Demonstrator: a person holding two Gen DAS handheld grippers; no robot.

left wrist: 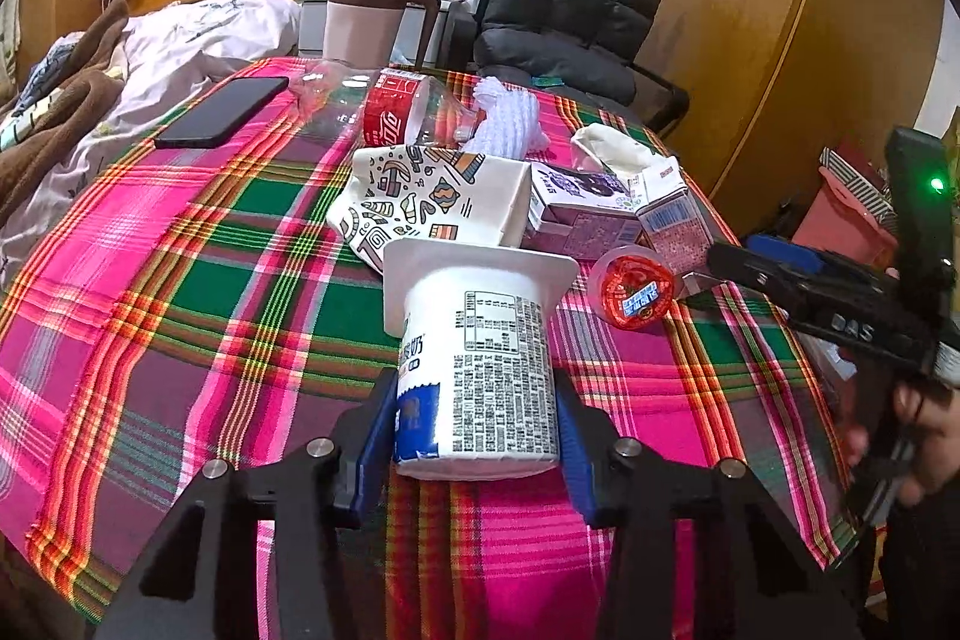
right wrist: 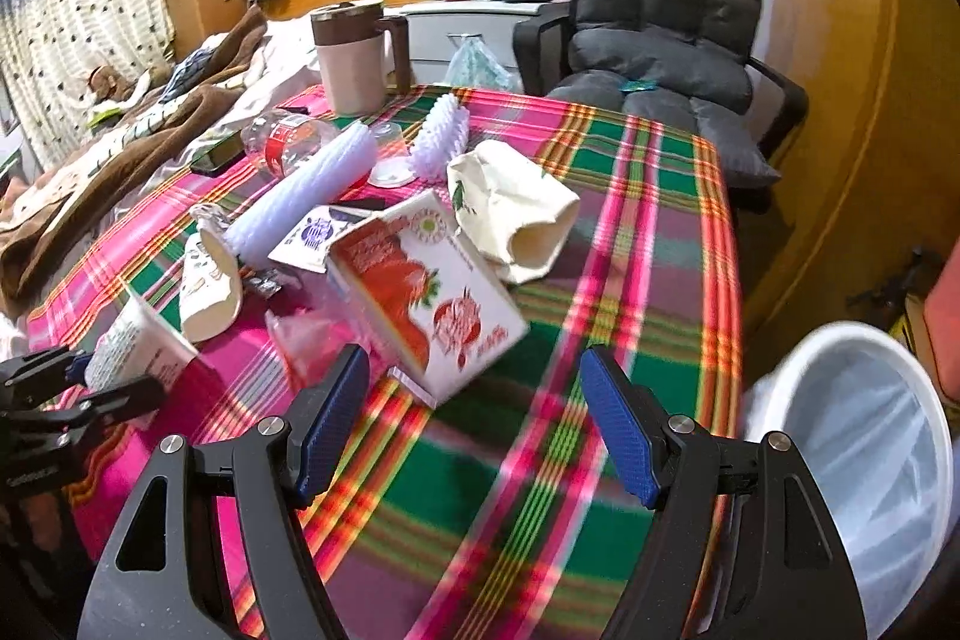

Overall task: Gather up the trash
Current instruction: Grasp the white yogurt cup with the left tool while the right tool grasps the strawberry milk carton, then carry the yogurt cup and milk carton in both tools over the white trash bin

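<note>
My left gripper [left wrist: 477, 436] is shut on a white yogurt cup [left wrist: 480, 364], held on its side above the plaid tablecloth [left wrist: 180, 292]; the cup also shows in the right wrist view [right wrist: 141, 346]. My right gripper [right wrist: 474, 418] is open and empty, just in front of a red-and-white strawberry carton [right wrist: 438, 304]. Other trash lies on the table: a patterned paper cup [left wrist: 432, 202], purple cartons [left wrist: 606, 214], a red jelly cup [left wrist: 636, 292], a crushed cola bottle [left wrist: 396, 112], white foam netting [right wrist: 306, 190] and a cream paper cup [right wrist: 516, 208].
A white bin with a clear liner [right wrist: 864, 448] stands off the table's right edge. A black phone [left wrist: 225, 112] and a brown-lidded kettle [right wrist: 354, 52] sit at the far side. A grey chair [right wrist: 654, 16] is behind the table, a bed [left wrist: 90, 100] to the left.
</note>
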